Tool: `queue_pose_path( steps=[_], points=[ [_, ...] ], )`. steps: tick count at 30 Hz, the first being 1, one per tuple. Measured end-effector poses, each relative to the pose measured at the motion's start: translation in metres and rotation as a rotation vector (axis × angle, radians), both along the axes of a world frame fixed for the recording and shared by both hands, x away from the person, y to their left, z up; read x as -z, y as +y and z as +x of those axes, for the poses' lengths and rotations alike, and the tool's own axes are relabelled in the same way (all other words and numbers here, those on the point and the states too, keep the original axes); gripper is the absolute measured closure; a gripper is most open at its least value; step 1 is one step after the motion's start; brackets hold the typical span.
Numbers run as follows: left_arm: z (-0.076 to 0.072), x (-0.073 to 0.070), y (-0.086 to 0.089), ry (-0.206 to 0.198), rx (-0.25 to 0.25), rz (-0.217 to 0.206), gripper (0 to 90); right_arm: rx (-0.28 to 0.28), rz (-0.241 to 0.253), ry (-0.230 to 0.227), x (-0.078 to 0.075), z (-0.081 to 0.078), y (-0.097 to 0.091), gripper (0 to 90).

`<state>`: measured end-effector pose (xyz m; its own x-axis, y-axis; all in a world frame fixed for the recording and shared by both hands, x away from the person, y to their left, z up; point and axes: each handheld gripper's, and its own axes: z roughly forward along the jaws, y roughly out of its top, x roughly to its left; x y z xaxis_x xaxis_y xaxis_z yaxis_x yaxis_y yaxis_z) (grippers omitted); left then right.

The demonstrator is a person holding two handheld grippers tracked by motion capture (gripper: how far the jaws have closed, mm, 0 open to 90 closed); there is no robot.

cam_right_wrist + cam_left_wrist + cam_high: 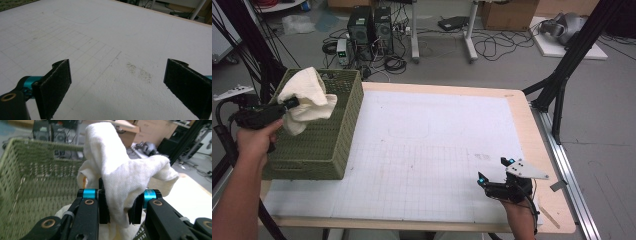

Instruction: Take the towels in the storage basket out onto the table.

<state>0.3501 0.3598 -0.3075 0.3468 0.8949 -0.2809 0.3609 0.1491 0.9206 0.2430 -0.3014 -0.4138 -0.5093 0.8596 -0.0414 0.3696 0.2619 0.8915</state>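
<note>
Lifting a cloth at the basket

Holding a cream cloth (307, 98) above the green basket (319, 145) at the tabletop's left edge, the left gripper (117, 207) pinches it between its pads, folds draping over the jaws. Whether more laundry lies inside I cannot tell. The right gripper (117, 87) waits spread wide and empty near the front right corner; judging by this, the cloth has yet to be set down anywhere
</note>
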Motion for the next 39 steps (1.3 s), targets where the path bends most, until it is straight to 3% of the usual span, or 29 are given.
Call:
queue_pose_path(
  steps=[6, 14, 19, 22, 30, 39],
  points=[
    [-0.008, -0.021, -0.005, -0.076, 0.034, -0.009, 74.9, -0.007, 0.0, -0.002, 0.0, 0.0, 0.002, 6.8],
    [-0.015, -0.034, -0.023, -0.127, 0.099, -0.007, 74.9, -0.008, 0.004, -0.008, -0.001, 0.0, 0.002, 6.8],
    [-0.017, -0.042, -0.036, -0.163, 0.166, -0.033, 74.8, -0.009, 0.002, -0.011, -0.001, 0.0, 0.003, 6.8],
    [-0.018, -0.048, -0.046, -0.188, 0.199, -0.042, 74.8, -0.011, -0.001, -0.013, -0.001, 0.0, 0.003, 6.9],
    [-0.025, -0.061, -0.079, -0.247, 0.294, -0.013, 74.8, -0.012, 0.001, -0.012, -0.002, 0.0, 0.003, 6.9],
    [-0.023, -0.057, -0.123, -0.26, 0.386, 0.002, 74.8, -0.014, 0.001, -0.016, -0.002, 0.0, 0.004, 6.8]
  ],
)
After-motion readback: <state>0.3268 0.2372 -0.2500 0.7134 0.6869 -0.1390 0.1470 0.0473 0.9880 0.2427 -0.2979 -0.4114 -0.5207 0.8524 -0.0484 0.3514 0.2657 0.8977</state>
